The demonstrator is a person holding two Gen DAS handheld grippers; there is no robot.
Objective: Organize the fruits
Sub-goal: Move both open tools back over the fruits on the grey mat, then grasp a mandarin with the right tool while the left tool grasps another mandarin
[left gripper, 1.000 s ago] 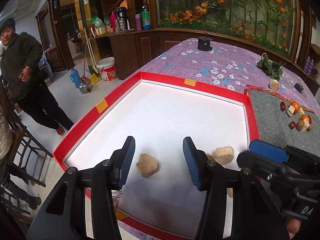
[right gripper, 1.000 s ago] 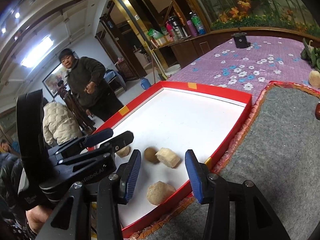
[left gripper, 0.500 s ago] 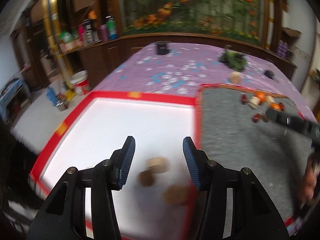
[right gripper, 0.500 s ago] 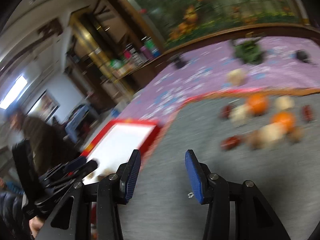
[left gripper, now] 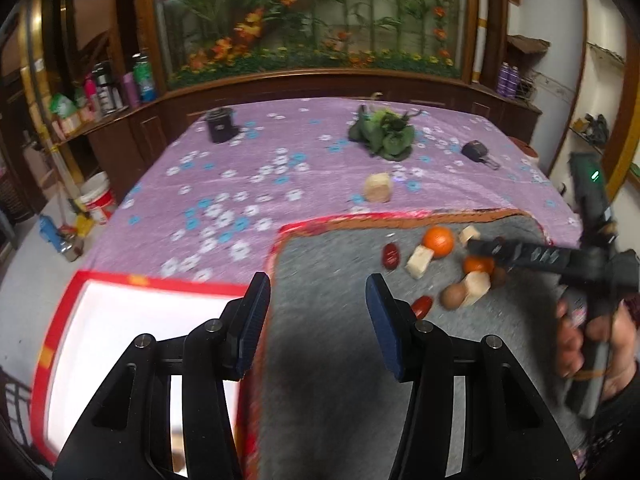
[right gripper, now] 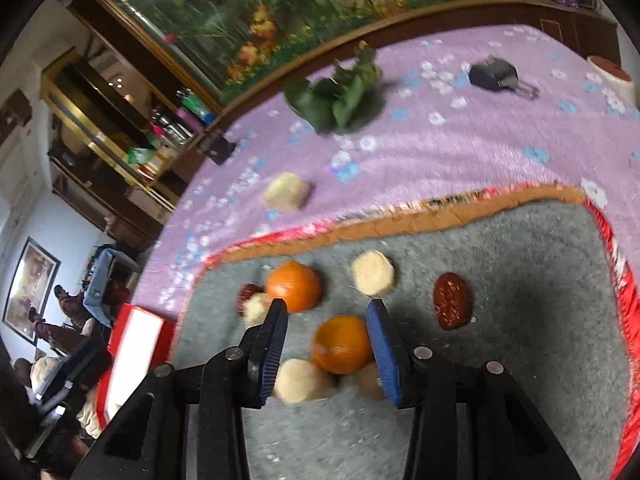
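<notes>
On the grey mat (right gripper: 520, 380) lie two oranges, pale chunks and dark red dates. My right gripper (right gripper: 326, 308) hangs over them, its jaws closing. The nearer orange (right gripper: 342, 344) sits between the fingers, against the right pad, with a gap at the left pad. The other orange (right gripper: 294, 286) lies just beyond the left fingertip. A red date (right gripper: 452, 300) lies to the right. In the left wrist view my left gripper (left gripper: 316, 280) stands open and empty over the mat's left edge. The right gripper's dark fingers (left gripper: 520, 254) reach over the fruit pile (left gripper: 439, 241).
A red-framed white tray (left gripper: 120, 280) lies left of the mat. On the purple flowered cloth beyond are a pale chunk (left gripper: 378, 187), a green leafy bunch (left gripper: 382, 136), a small black device (left gripper: 476, 152) and a black cup (left gripper: 220, 124). A hand (left gripper: 576, 344) holds the right gripper.
Both grippers swung from the white tray over to the grey mat. The right gripper came down around an orange and its jaws narrowed. The left jaws kept their width.
</notes>
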